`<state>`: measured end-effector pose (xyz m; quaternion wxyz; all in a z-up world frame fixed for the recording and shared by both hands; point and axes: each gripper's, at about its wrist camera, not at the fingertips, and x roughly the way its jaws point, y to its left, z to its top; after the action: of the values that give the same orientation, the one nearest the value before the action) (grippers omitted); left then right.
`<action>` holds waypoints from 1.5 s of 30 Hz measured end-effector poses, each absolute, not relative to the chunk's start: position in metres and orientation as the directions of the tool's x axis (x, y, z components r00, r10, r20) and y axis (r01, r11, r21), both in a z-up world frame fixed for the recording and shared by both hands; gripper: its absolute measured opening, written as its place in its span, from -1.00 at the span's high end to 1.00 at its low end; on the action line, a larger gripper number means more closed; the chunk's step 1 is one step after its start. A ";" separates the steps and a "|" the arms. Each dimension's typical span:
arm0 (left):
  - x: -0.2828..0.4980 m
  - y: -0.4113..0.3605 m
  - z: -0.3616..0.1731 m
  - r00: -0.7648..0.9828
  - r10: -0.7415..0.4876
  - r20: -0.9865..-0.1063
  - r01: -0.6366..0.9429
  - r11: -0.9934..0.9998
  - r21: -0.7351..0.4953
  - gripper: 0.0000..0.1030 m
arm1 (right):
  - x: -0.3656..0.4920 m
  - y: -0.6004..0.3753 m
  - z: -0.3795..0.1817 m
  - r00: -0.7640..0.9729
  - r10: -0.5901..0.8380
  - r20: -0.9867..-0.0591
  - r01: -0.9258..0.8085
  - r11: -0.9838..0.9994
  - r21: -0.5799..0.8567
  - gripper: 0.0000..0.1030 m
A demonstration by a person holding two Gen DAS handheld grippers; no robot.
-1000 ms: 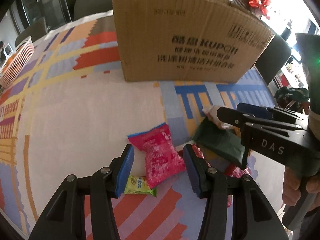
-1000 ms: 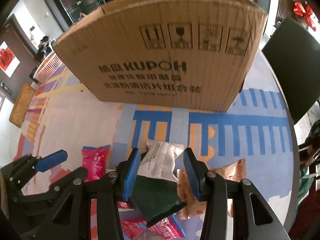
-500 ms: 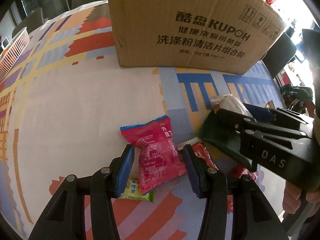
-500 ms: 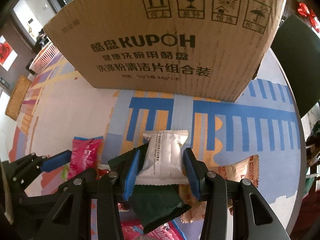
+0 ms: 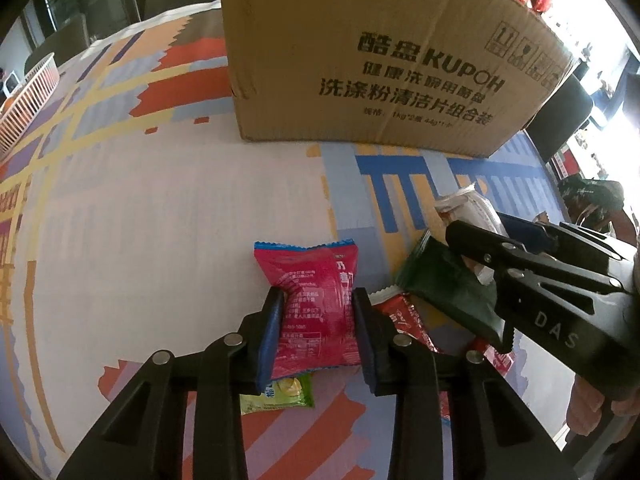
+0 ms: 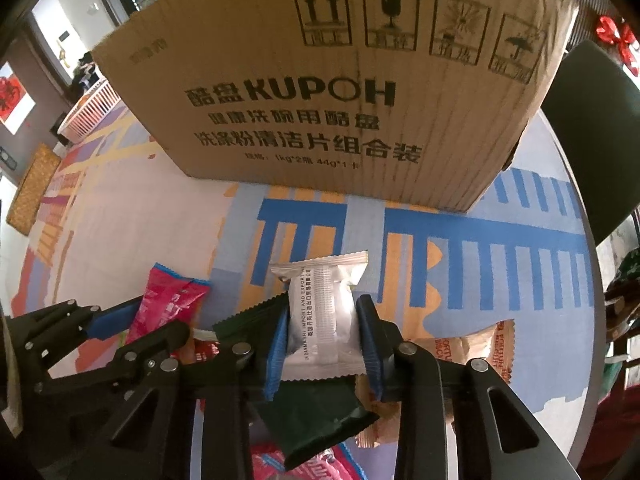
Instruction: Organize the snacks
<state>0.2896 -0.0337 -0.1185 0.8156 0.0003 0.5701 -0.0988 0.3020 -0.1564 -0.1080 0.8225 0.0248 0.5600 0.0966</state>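
Observation:
A pink snack packet [image 5: 316, 280] lies on the patterned tablecloth [image 5: 160, 208]. My left gripper [image 5: 318, 300] points down at it, its jaws closing, and the blue pads pinch the packet's sides. A white snack packet [image 6: 320, 304] rests on top of a dark green packet [image 6: 316, 424]. The jaws of my right gripper [image 6: 322, 324] are closing too, and its pads press on both sides of the white packet. A large cardboard box [image 5: 380, 60] stands just behind the snacks, its printed side facing me.
A yellow-green packet [image 5: 280, 394] lies under the left gripper, and a red packet [image 5: 408, 320] sits beside it. A tan packet [image 6: 480, 344] lies to the right. A white basket [image 5: 28, 96] is at the far left, and a dark chair [image 6: 592, 120] stands beyond the table's right edge.
Both pairs of jaws have narrowed: the left pads came in onto the pink packet, the right pads onto the white packet. The box looks a little nearer in both views.

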 end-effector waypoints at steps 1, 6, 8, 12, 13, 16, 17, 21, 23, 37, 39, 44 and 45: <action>0.289 -0.033 -0.116 0.337 -0.164 -0.927 0.161 0.980 -0.115 0.34 | 0.301 -0.156 -0.106 0.362 0.184 -0.914 -0.132 0.981 0.145 0.34; 0.283 -0.029 -0.100 0.376 -0.178 -0.909 0.157 0.979 -0.127 0.34 | 0.292 -0.158 -0.091 0.400 0.185 -0.897 -0.141 0.980 0.139 0.34; 0.281 -0.029 -0.094 0.390 -0.183 -0.902 0.159 0.979 -0.130 0.34 | 0.289 -0.159 -0.085 0.418 0.185 -0.889 -0.143 0.980 0.137 0.34; 0.276 -0.029 -0.076 0.426 -0.198 -0.883 0.170 0.976 -0.137 0.34 | 0.282 -0.160 -0.072 0.446 0.195 -0.874 -0.149 0.979 0.142 0.34; 0.274 -0.029 -0.071 0.436 -0.204 -0.876 0.172 0.975 -0.141 0.34 | 0.280 -0.160 -0.068 0.458 0.196 -0.867 -0.151 0.978 0.141 0.34; 0.271 -0.030 -0.055 0.470 -0.214 -0.856 0.180 0.973 -0.145 0.34 | 0.274 -0.164 -0.055 0.487 0.202 -0.850 -0.157 0.977 0.143 0.34; 0.271 -0.030 -0.050 0.479 -0.217 -0.850 0.182 0.972 -0.145 0.34 | 0.272 -0.165 -0.050 0.498 0.204 -0.843 -0.157 0.977 0.144 0.34; 0.269 -0.030 -0.028 0.517 -0.241 -0.821 0.197 0.967 -0.159 0.34 | 0.267 -0.169 -0.028 0.546 0.206 -0.812 -0.157 0.977 0.142 0.34; 0.267 -0.030 -0.018 0.537 -0.245 -0.807 0.204 0.966 -0.157 0.34 | 0.264 -0.172 -0.016 0.571 0.205 -0.795 -0.157 0.978 0.140 0.34; 0.279 -0.035 0.043 0.638 -0.270 -0.722 0.242 0.959 -0.145 0.34 | 0.268 -0.179 0.044 0.686 0.216 -0.695 -0.153 0.976 0.152 0.34; 0.283 -0.036 0.050 0.650 -0.271 -0.710 0.248 0.959 -0.139 0.34 | 0.271 -0.180 0.050 0.696 0.215 -0.685 -0.151 0.977 0.153 0.34; 0.297 -0.036 0.064 0.668 -0.266 -0.695 0.252 0.960 -0.125 0.34 | 0.281 -0.182 0.064 0.720 0.201 -0.665 -0.141 0.980 0.143 0.33; 0.301 -0.036 0.066 0.670 -0.266 -0.693 0.253 0.960 -0.123 0.34 | 0.284 -0.183 0.066 0.722 0.198 -0.663 -0.140 0.980 0.141 0.34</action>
<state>0.3005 -0.0362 0.0657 0.9138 -0.0085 0.3804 -0.1419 0.2836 -0.1828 0.0656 0.9270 0.0404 0.3616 0.0910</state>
